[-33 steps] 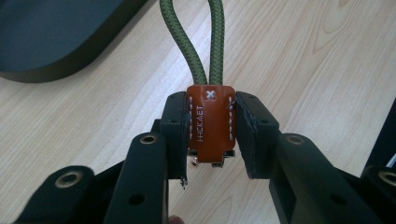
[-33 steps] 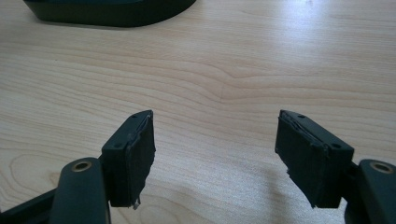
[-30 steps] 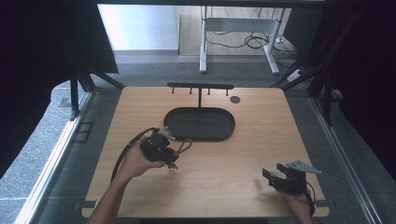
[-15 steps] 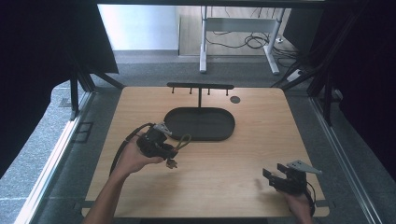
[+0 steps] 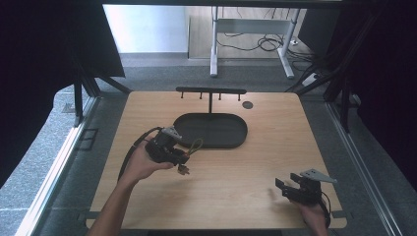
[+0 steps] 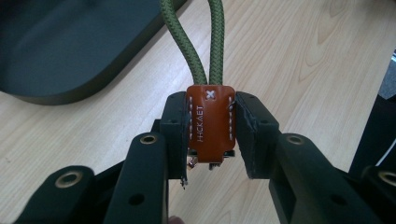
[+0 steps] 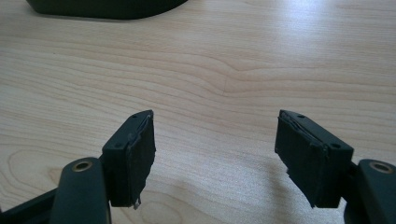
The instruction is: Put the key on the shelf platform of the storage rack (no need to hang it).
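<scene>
A brown leather key fob (image 6: 210, 123) with a green cord loop (image 6: 205, 42) is clamped between the jaws of my left gripper (image 6: 210, 135). In the high view the left gripper (image 5: 181, 156) hovers just off the front left edge of the dark oval tray (image 5: 221, 130). The green cord loop (image 5: 195, 145) points toward the tray, and a small metal piece (image 5: 184, 170) hangs below the jaws. My right gripper (image 5: 290, 187) rests near the table's front right corner. The right gripper (image 7: 215, 154) stands open over bare wood with nothing between its jaws.
A black rack with short pegs (image 5: 210, 91) stands behind the tray at the table's far edge. A small dark disc (image 5: 247, 104) lies to its right. The tray's rim (image 7: 107, 10) shows at the top of the right gripper view.
My left gripper, still holding the key fob, has shifted slightly up toward the tray. The right gripper has not moved.
</scene>
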{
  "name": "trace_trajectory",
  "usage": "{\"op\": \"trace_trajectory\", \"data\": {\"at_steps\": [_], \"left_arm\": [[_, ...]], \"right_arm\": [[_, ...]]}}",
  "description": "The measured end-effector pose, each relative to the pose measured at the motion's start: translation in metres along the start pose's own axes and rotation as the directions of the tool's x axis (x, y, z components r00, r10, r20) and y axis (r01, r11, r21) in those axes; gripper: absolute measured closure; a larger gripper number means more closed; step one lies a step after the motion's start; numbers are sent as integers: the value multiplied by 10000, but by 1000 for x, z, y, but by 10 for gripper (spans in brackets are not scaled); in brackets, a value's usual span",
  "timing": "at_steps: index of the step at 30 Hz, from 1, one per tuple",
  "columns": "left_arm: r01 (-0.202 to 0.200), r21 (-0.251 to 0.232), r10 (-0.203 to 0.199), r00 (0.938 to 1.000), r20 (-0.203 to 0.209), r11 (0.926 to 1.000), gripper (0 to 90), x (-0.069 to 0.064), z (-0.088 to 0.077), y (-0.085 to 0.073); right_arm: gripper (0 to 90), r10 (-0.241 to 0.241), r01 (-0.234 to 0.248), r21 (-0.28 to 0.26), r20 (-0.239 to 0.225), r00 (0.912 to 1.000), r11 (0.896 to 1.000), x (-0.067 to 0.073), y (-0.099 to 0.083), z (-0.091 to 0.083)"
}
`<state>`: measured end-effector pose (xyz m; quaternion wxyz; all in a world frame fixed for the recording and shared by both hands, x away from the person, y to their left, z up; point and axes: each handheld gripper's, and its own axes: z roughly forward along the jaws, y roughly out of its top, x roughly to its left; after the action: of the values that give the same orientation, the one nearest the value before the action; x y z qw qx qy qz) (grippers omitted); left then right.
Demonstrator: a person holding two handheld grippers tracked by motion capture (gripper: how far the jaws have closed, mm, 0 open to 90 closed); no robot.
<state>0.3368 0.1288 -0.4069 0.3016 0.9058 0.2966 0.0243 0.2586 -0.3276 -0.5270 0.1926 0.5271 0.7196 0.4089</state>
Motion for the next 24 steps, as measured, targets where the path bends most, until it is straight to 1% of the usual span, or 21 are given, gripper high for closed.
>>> {"op": "trace_trajectory", "data": {"at_steps": [4, 8, 13, 18, 19, 22, 24], "left_arm": [[26, -8, -26, 10000, -62, 10000, 668, 5, -1, 8], [60, -25, -61, 10000, -75, 10000, 668, 8, 2, 16], [56, 94, -55, 9999, -141, 9999, 668, 11, 6, 24], [143, 64, -142, 9997, -197, 9999, 668, 15, 8, 30], [94, 63, -92, 9997, -222, 9999, 668, 16, 9, 31], [152, 17, -152, 9995, -282, 9999, 668, 18, 10, 34], [124, 28, -124, 9995, -308, 9999, 668, 19, 10, 35]], "right_arm": [[292, 12, -12, 31, -6, 10000, 10000, 0, 0, 0], [292, -32, 32, 68, -23, 10000, 10000, 0, 0, 0], [292, -4, 4, 76, -24, 10000, 10000, -1, 0, 0], [292, 5, -5, 76, -15, 10000, 10000, -1, 0, 0], [292, 0, 0, 78, -9, 10000, 10000, -1, 0, 1], [292, -13, 13, 67, -7, 10000, 10000, 0, -1, 2], [292, -57, 57, 115, -10, 10000, 9999, 1, -1, 2]]}}
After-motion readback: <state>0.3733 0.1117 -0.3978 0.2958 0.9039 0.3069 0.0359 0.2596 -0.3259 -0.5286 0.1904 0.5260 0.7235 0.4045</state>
